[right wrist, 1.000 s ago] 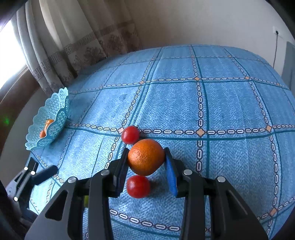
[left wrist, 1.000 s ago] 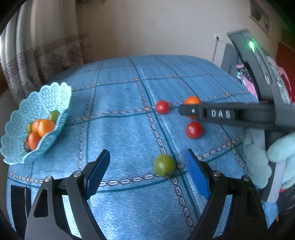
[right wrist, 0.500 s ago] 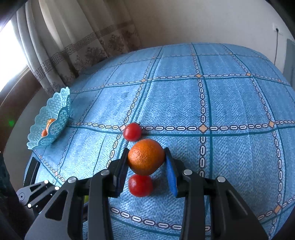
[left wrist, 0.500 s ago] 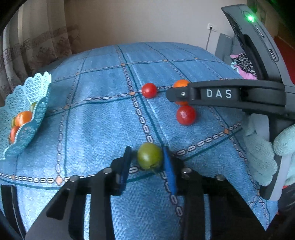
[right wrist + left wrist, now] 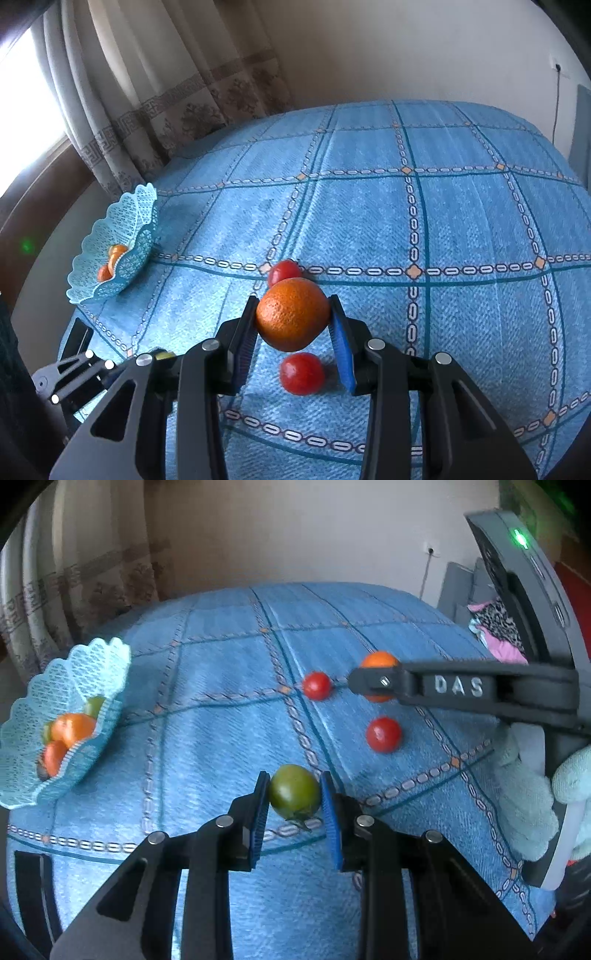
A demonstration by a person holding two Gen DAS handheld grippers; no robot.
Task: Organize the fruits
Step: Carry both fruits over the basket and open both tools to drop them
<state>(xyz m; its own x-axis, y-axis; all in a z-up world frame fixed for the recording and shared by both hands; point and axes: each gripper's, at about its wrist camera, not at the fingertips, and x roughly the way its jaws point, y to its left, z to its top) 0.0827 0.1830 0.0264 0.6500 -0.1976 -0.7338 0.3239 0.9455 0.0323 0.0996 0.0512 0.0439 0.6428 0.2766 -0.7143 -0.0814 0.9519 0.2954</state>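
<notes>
My left gripper (image 5: 294, 794) is shut on a green tomato (image 5: 294, 791), held just above the blue checked cloth (image 5: 221, 746). My right gripper (image 5: 293, 317) is shut on an orange (image 5: 292, 314), lifted off the cloth; the same orange (image 5: 378, 661) peeks out behind the right gripper's arm in the left wrist view. Two red tomatoes lie loose on the cloth: one (image 5: 302, 373) under the orange, one (image 5: 283, 271) just beyond it. A pale blue lattice basket (image 5: 59, 775) at the left holds several orange and green fruits (image 5: 72, 727).
Curtains (image 5: 147, 96) hang behind the basket (image 5: 122, 266), past the cloth's left edge. A gloved hand (image 5: 532, 805) holds the right gripper's handle at the right. A grey chair with pink cloth (image 5: 495, 627) stands at the far right. The left gripper's tip (image 5: 74, 376) shows at lower left.
The left gripper closed on the green tomato and lifted it slightly. The right gripper, holding the orange throughout, rose a little above the red tomatoes.
</notes>
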